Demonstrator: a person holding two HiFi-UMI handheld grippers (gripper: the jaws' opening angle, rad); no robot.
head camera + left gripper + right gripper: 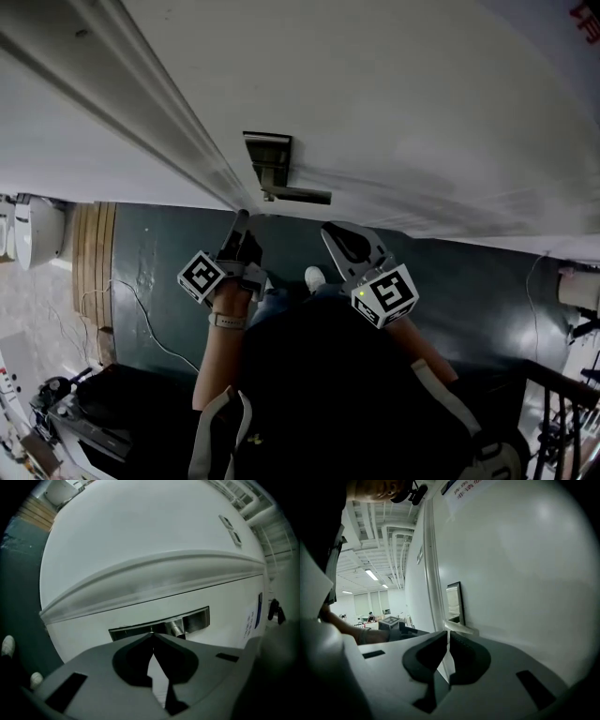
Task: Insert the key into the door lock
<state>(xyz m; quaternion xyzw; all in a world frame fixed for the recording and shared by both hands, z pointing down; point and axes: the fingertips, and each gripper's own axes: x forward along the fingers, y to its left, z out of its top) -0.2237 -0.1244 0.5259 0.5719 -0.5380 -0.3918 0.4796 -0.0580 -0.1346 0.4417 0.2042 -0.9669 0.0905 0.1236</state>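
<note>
A metal lock plate with a lever handle sits on the white door. My left gripper is shut, its tip close to the door edge just left of the handle. In the left gripper view the closed tips meet right in front of the lock plate and handle stub. My right gripper is shut and hangs below the handle, a little off the door. In the right gripper view its tips point along the door toward the lock plate. No key shows in any view.
A raised door frame moulding runs diagonally left of the lock. Dark green floor lies below, with wooden slats, a thin cable and a black bag at left. A railing stands at lower right.
</note>
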